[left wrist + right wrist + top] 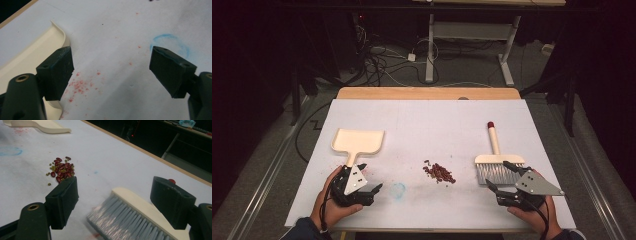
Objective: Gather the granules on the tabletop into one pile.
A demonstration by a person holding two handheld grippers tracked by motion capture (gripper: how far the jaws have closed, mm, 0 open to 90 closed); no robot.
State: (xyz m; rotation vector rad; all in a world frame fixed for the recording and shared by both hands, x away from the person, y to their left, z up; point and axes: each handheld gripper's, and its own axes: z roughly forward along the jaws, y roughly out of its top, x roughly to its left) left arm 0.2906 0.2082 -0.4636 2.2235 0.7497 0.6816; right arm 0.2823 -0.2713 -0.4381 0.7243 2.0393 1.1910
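Sweeping not begun, by appearance — beans (439,172) piled mid-table, dustpan (357,141) toward left edge, brush (498,162) toward right edge. Left gripper (373,188), right gripper (498,186) — jaws wide, empty.

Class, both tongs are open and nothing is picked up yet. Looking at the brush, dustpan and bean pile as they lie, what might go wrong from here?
1. The small pile of red and green beans is loose; a hard stroke of the cream-backed grey-bristled brush may scatter them.
2. The cream plastic dustpan lies well left of the pile, so beans may roll past.
3. The right tongs straddle bristles, not the handle: possibly a weak grip.
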